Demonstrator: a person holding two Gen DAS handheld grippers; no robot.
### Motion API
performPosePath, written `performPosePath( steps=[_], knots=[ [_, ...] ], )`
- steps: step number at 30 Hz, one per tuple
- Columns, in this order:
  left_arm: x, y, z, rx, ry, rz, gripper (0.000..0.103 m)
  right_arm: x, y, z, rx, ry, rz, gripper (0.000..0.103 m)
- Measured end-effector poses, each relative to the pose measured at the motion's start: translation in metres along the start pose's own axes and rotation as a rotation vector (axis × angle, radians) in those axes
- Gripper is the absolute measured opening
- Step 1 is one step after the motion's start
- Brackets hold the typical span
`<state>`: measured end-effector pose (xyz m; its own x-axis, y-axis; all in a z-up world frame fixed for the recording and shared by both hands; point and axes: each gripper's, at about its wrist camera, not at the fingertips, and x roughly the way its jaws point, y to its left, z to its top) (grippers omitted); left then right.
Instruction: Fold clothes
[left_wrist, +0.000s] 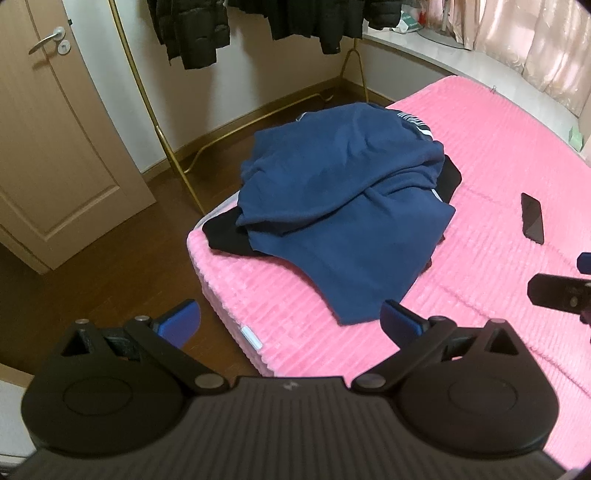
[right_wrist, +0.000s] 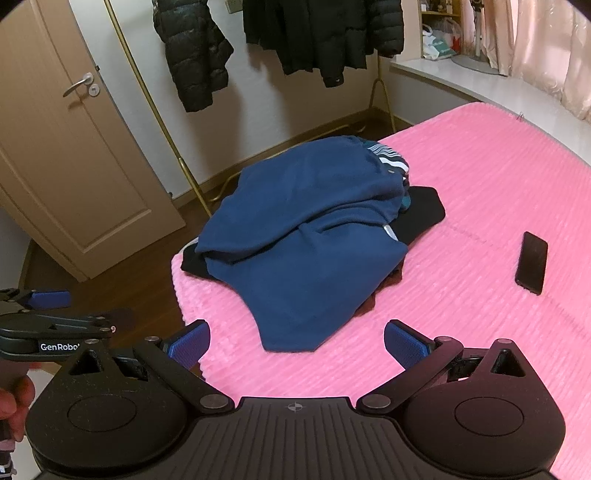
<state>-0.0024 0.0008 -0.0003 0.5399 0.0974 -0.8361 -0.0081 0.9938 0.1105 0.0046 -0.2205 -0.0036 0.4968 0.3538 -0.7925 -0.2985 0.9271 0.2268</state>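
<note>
A crumpled navy blue garment (left_wrist: 332, 206) lies on top of a pile of clothes near the corner of the pink bed (left_wrist: 480, 295); it also shows in the right wrist view (right_wrist: 303, 251). Black cloth (left_wrist: 225, 232) and a striped piece (right_wrist: 388, 157) stick out from under it. My left gripper (left_wrist: 291, 325) is open and empty, just short of the garment's near tip. My right gripper (right_wrist: 297, 345) is open and empty, hovering at the same near tip. The left gripper also shows at the left edge of the right wrist view (right_wrist: 51, 314).
A black phone (right_wrist: 532, 262) lies on the bed to the right of the pile. A gold clothes rack (right_wrist: 159, 110) with dark jackets (right_wrist: 195, 55) stands behind the bed. A beige door (left_wrist: 48, 129) is at left, over brown floor (left_wrist: 122, 280).
</note>
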Motion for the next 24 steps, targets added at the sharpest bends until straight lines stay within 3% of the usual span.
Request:
performPosePath(
  steps=[24],
  knots=[
    [-0.003,0.010,-0.002,-0.019,-0.001,-0.035,0.102,0.000,0.015,-0.001,-0.026,0.002,0.003,0.103]
  ],
)
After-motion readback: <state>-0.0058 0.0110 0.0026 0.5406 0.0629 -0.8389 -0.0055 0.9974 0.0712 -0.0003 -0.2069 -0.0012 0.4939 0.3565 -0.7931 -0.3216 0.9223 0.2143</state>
